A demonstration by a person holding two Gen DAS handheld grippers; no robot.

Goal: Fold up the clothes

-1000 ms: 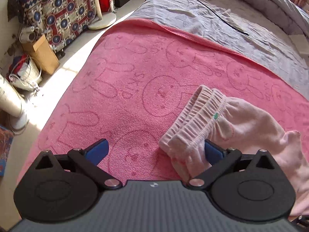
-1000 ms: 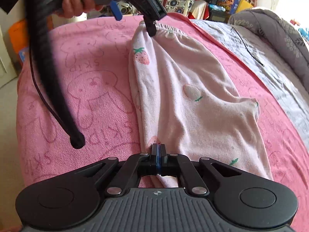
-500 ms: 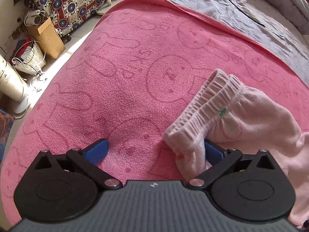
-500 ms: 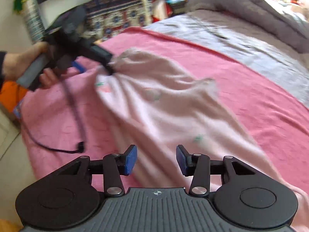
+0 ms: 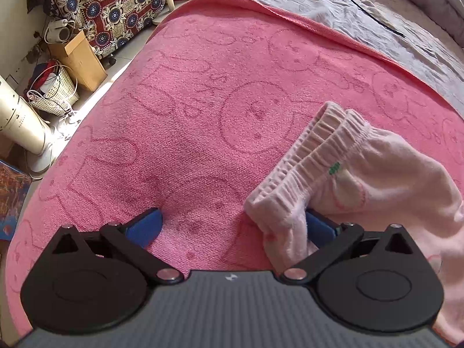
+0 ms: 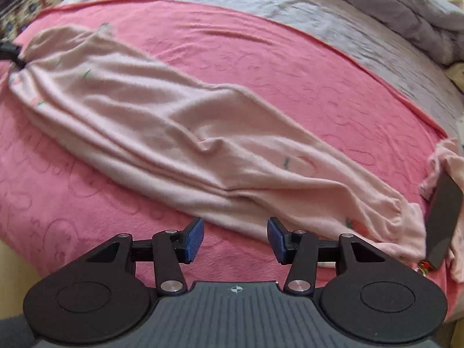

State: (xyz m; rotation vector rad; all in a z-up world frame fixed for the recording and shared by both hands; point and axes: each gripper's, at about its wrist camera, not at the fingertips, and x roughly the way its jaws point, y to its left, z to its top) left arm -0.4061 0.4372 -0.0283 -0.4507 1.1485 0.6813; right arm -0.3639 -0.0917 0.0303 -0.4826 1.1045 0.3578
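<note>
The pink trousers (image 6: 185, 133) lie stretched lengthwise across the pink towel (image 6: 290, 66) on the bed, folded once along their length, leg over leg. My left gripper (image 5: 232, 226) has its jaws spread wide, yet the waistband (image 5: 307, 168) hangs draped over the right-hand finger, so the cloth is hooked there, not pinched. My right gripper (image 6: 235, 239) hovers open and empty just beside the near edge of the trousers, around mid-leg. I judge the lengthwise fold done and the crosswise fold next: I need to close on the hem end at my right and carry it over to the waistband.
</note>
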